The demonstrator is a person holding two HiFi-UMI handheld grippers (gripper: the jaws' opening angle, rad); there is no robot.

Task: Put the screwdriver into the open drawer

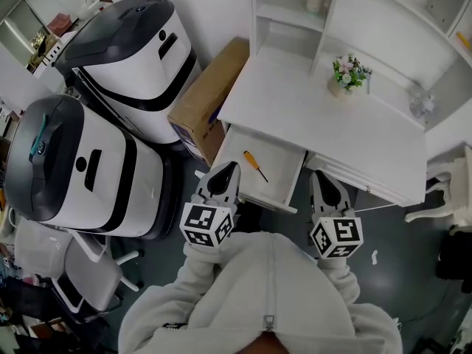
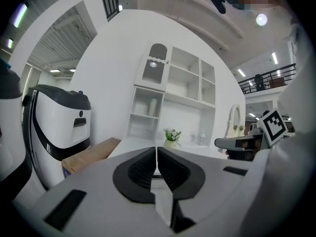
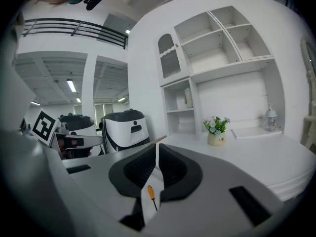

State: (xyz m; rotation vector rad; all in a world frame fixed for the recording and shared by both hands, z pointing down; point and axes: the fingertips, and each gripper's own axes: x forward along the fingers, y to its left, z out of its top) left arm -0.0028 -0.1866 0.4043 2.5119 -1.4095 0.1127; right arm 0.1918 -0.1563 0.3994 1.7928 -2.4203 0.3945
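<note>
Resting in drawer of white desk: screwdriver; left gripper, right gripper jaws closed.

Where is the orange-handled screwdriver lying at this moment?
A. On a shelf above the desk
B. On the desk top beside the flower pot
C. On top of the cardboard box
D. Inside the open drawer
D: in the head view the screwdriver lies flat on the white bottom of the open drawer, below the desk's front edge.
</note>
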